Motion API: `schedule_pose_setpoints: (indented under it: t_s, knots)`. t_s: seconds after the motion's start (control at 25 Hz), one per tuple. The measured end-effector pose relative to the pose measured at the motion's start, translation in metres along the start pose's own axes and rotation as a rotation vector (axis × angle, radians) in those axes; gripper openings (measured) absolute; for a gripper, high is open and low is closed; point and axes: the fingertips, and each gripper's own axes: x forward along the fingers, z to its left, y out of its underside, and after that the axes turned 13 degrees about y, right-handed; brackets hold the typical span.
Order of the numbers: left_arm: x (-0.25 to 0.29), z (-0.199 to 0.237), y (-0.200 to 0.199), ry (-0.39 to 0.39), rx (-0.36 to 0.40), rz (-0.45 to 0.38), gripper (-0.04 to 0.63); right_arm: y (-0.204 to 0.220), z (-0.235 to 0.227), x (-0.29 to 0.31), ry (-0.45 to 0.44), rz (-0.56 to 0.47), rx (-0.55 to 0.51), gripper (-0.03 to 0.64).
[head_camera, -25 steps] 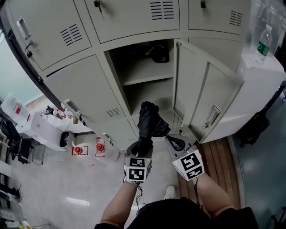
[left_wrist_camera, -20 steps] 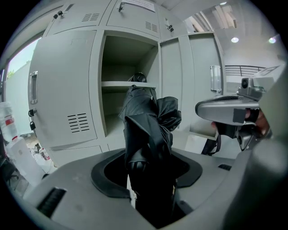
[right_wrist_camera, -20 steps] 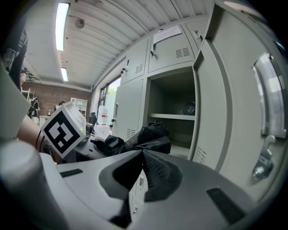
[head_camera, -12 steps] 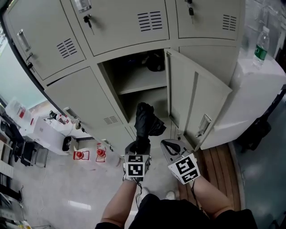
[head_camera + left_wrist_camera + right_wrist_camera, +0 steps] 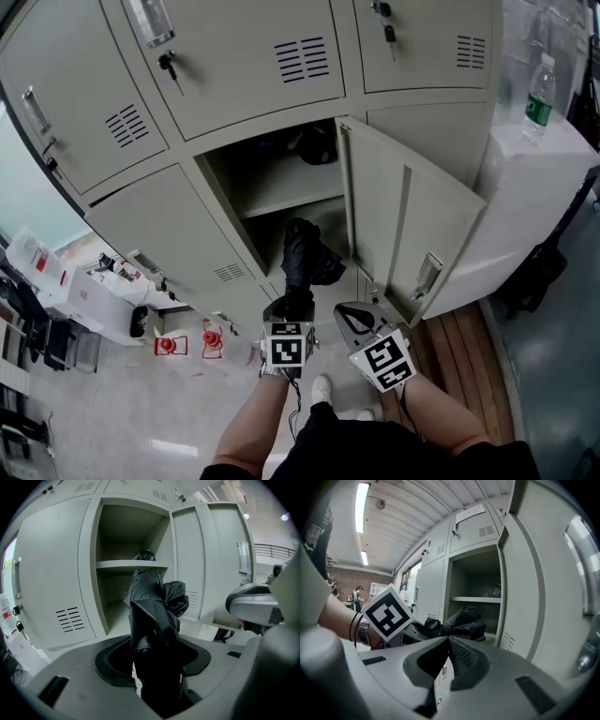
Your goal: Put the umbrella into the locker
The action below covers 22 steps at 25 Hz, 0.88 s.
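Umbrella (image 5: 305,258): black, folded, crumpled glossy fabric in loose pleats. Stands upright in left gripper (image 5: 292,307), jaws clamped on its lower end, just outside open locker (image 5: 281,192). Locker is pale grey sheet metal with a flat shelf. Right gripper (image 5: 359,319) closed, empty.

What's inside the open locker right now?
A shelf with a dark item on it. The umbrella in front hides part of the space below.
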Motion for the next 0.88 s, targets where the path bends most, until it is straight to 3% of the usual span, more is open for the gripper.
schedule_pose_setpoints:
  t_s: [0.88]
  knots:
    - [0.07, 0.052, -0.037, 0.047, 0.034, 0.066, 0.224, -0.013, -0.02, 0.074, 0.055, 0.031, -0.007, 0.054]
